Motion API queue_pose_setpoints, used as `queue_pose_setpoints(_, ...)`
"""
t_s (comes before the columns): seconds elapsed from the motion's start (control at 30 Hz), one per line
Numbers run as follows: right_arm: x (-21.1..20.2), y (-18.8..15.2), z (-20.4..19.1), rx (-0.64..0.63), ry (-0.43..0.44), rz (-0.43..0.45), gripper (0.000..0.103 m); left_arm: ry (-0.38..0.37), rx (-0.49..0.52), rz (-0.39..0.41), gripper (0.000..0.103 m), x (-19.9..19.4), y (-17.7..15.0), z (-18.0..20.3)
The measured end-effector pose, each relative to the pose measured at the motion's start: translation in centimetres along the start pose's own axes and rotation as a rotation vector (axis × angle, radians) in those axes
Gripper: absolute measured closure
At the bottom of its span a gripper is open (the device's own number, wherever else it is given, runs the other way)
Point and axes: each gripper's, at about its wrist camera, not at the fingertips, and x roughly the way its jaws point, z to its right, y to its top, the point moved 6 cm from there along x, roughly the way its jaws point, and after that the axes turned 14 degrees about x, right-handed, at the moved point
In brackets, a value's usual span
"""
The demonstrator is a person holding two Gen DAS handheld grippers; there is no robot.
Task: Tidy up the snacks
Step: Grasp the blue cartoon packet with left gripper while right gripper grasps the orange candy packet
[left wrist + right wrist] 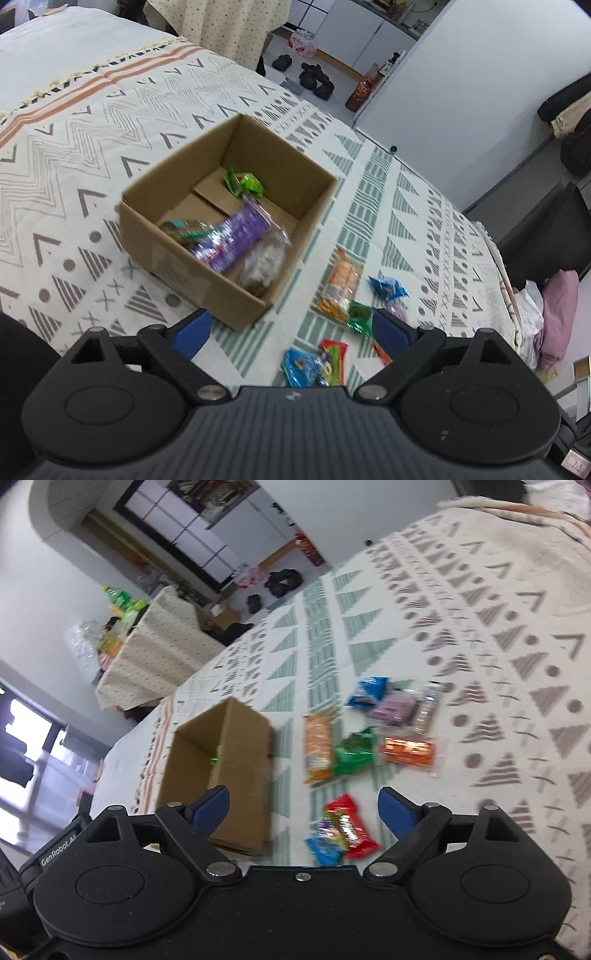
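So the cardboard box (229, 221) sits on the patterned bedspread (92, 155) with a few snacks already in it: a purple packet (232, 236), a clear bag (264, 264) and a green wrapper (243, 182). The rest is loose on the cloth beside it. Both grippers are spread wide with nothing in them. In its own view the left gripper (291, 328) has the box at about 11 o'clock and the loose pile at 1 o'clock; the long orange cracker pack (340, 284) runs roughly 12-to-6, just off the box's near corner. For the right gripper (303, 808) the closest pickings look like the little cluster right between its fingers at 6 o'clock: a red candy pack (351, 827) lying on a blue one (323, 849). Further out at 12 to 1 o'clock are a green bag (354, 753), an orange wrapper (406, 751), a pale purple pack (393, 709) and a blue bag (365, 690). My guess is the right hand is better placed for that near cluster, but those packs overlap, so it could snag two. The box wall is at its 10 o'clock, close to the left finger.
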Motion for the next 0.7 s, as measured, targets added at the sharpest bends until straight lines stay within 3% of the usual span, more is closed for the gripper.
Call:
queue_pose_setpoints(0.23, 0.4, 0.5, 2.4, 0.079, -0.013, 0.002, 0.032, -0.006, 0.012, -0.008, 0.01, 1.0, -1.2, 1.8)
queue_pose_setpoints(0.47, 0.8, 1.5, 4.1, 0.147, -0.012, 0.024, 0.033, 0.006, -0.016, -0.055, 0.013, 3.7, -2.9, 2.8)
queue_pose_setpoints(0.7, 2.0, 2.8, 5.8, 0.171, -0.063, 0.053, 0.033, 0.032, 0.004, -0.095, 0.024, 6.8, -4.2, 4.1)
